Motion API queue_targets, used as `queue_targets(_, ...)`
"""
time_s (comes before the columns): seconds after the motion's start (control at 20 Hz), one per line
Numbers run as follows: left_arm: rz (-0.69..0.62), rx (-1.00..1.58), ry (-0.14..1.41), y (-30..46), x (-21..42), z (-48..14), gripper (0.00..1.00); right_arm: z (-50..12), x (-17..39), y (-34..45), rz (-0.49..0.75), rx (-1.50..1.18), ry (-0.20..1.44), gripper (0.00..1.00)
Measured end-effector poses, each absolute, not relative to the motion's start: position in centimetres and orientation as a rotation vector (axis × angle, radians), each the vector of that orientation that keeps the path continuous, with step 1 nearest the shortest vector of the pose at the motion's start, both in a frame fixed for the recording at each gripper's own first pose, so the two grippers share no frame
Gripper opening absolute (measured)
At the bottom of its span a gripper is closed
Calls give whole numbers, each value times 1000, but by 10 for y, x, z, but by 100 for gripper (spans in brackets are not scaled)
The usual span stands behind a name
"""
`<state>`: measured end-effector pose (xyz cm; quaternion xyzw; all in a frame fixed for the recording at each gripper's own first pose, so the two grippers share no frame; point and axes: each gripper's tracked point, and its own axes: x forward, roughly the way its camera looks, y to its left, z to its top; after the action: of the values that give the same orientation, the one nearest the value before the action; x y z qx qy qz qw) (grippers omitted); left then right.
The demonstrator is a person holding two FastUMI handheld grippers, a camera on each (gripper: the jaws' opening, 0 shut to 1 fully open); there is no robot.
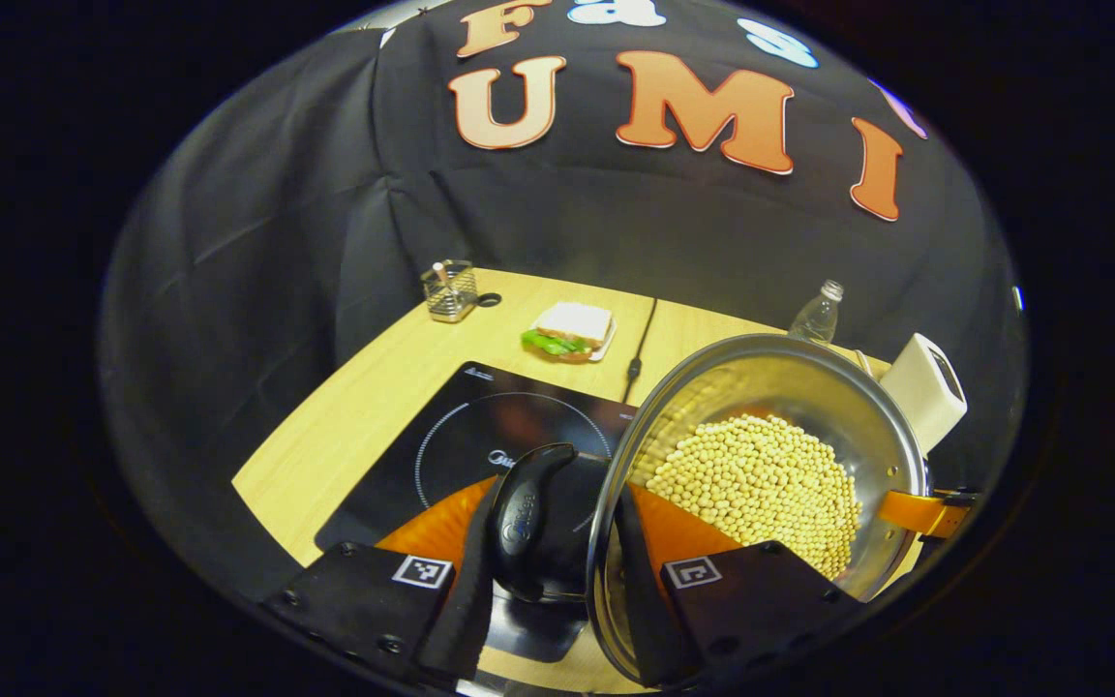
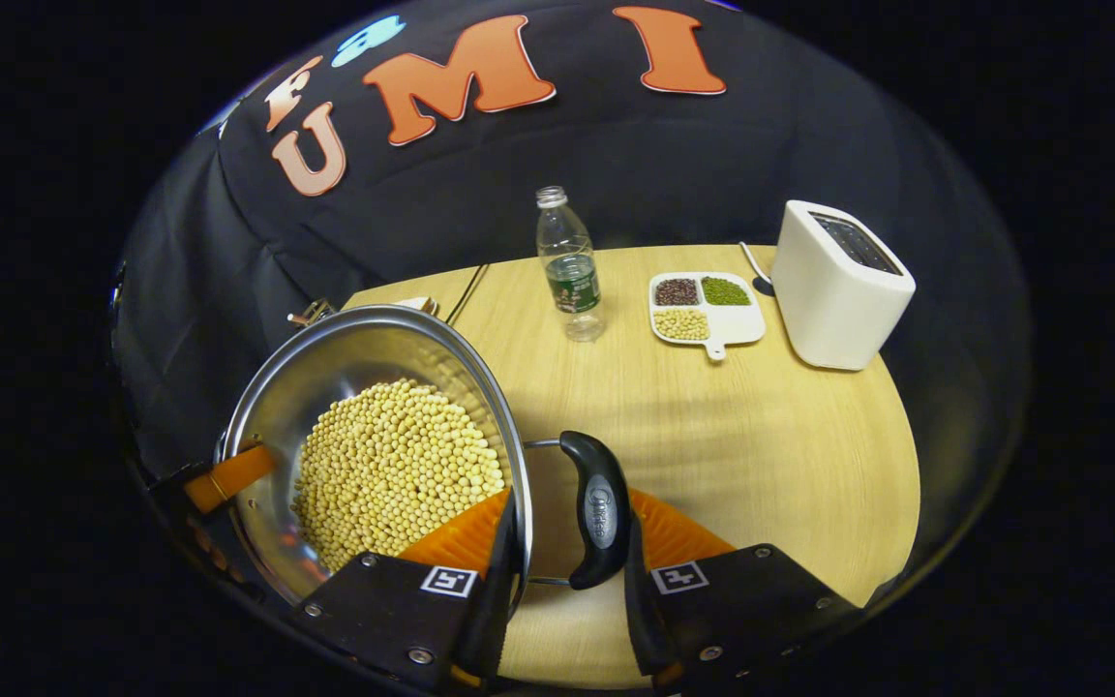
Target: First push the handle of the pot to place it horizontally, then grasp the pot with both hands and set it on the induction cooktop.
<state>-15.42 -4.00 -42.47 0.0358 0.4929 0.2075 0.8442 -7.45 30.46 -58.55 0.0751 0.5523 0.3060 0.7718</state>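
Two grippers hold a round stainless-steel pot of pale soybeans (image 1: 761,465) above the flat black induction cooktop (image 1: 461,436): the left gripper (image 1: 557,571) clamps one black side handle (image 1: 528,523), the right gripper (image 2: 565,566) the other (image 2: 598,508), over the round wooden table (image 2: 761,445).

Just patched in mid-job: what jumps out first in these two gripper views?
The steel pot heaped with soybeans dominates both views, carried between the two grippers. The right gripper closes around one black pot handle, the left gripper around the other handle, over the black induction cooktop. Behind stand a water bottle, a divided bean dish and a white toaster.
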Motion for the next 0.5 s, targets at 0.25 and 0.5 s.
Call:
queue_targets(0.25,465,44,1007,-39,-156,-418,65,-586,-65,303,678,151,1169,51)
queue_targets(0.5,415,56,996,-29,-153,-413,65,-589,-71,304,635,154,1161,51)
